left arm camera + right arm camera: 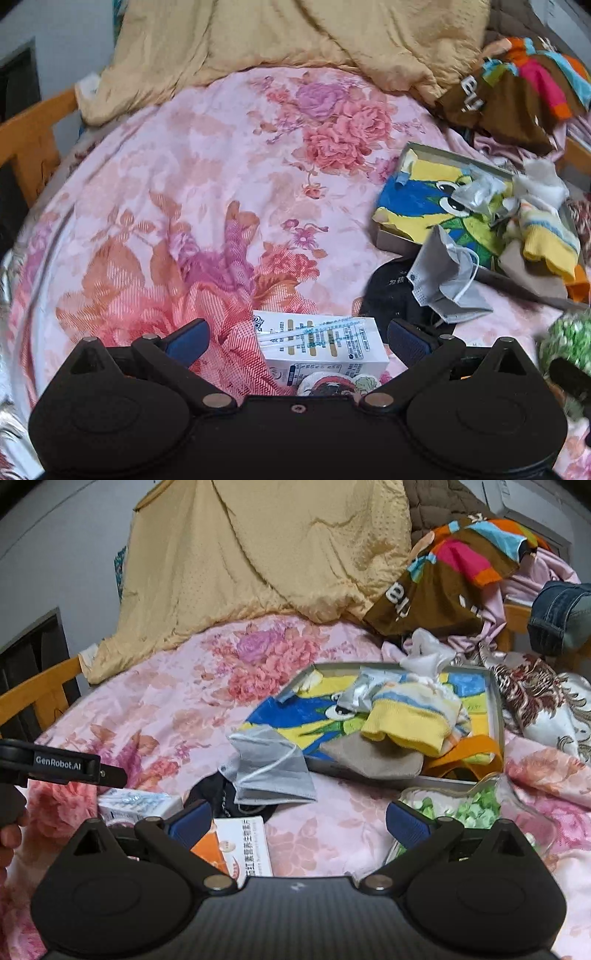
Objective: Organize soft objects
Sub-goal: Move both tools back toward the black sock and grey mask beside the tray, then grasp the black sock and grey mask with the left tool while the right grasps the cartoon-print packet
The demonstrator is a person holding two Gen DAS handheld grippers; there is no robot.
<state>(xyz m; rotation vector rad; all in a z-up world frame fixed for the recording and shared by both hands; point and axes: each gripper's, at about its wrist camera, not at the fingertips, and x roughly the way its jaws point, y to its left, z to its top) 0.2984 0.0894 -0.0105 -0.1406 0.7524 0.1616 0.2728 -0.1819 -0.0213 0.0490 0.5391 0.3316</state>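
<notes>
A shallow grey box (495, 716) (391, 242) on the floral bed holds a blue-and-yellow cartoon cloth (280, 716) (413, 199), a yellow striped sock (406, 720) (546, 236), a beige cloth (373, 757) and crumpled wrappers. A grey face mask (269, 764) (443, 280) lies over the box's near edge, on a black item (388, 295). My left gripper (297, 339) is open above a white carton (321, 347). My right gripper (297, 821) is open over bare sheet, between an orange-and-white card box (240, 845) and a clear bag of green pieces (469, 805).
A tan quilt (258, 554) is heaped at the back. A brown multicoloured garment (443, 587), pink clothes and jeans (561, 616) are piled at the right. A wooden bed rail (37, 690) runs along the left. A hand (7, 838) holds the left gripper's body (62, 764).
</notes>
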